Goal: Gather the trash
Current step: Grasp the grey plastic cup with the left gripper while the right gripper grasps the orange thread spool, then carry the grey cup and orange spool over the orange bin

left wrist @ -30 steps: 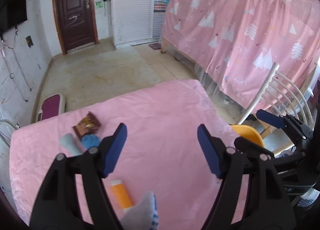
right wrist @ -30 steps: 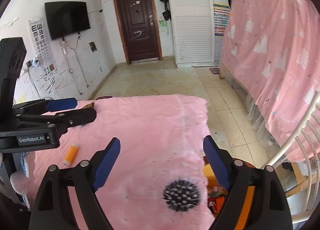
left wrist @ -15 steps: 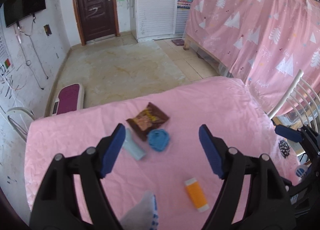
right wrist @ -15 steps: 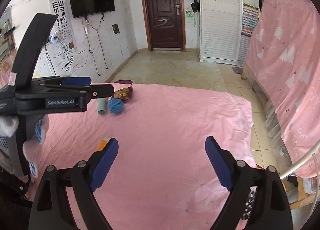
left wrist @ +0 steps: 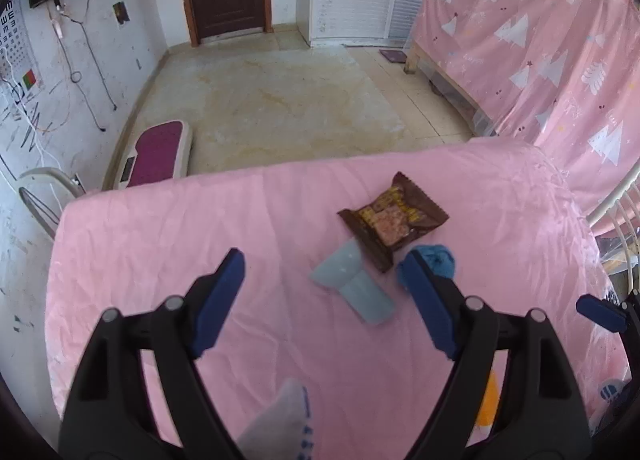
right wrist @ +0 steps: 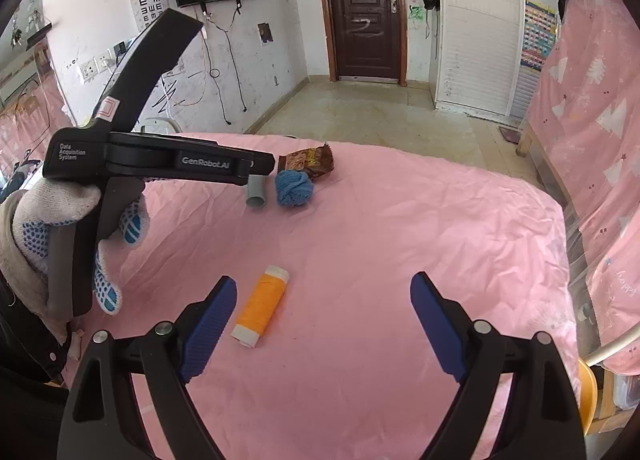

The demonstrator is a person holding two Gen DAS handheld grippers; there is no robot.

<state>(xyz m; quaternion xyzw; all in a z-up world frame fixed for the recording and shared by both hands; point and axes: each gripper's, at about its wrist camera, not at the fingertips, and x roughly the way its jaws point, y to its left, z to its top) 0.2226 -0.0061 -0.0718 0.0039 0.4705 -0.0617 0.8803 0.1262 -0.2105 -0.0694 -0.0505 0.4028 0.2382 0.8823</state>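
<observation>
Left hand-held gripper [left wrist: 322, 288] held low over the pink-covered worktop [left wrist: 168, 244], gripped by a gloved left hand [right wrist: 60, 236] in a white knit glove with blue dots, handle upright and body reaching level toward the far side of the worktop. Jaws spread wide, released, grasping nothing; blue pads clear of the cloth as far as can be told. Framed between the fingers: a pale grey tube [left wrist: 352, 284], lying flat, long axis running diagonally from near-right to far-left, wider end toward the far side. Just beyond it and overlapping its far end, a brown snack wrapper [left wrist: 394, 218], flat, long axis slanting from near-left to far-right. Blue yarn ball [left wrist: 438, 264] just right of the tube, partly hidden behind the right finger pad.

Right hand-held gripper [right wrist: 322, 324] held nearer the front edge of the worktop, pointing across it. Also wide open, released, empty. Orange thread spool [right wrist: 262, 305] lying on its side just beside the inner face of the left finger, not clearly touching; long axis running near to far, tilted slightly right, white caps at both ends. From this view, wrapper [right wrist: 310, 160], yarn ball [right wrist: 294, 188] and tube [right wrist: 256, 192] clustered at the far-left part of the worktop, just under the tip of the left hand-held gripper.
</observation>
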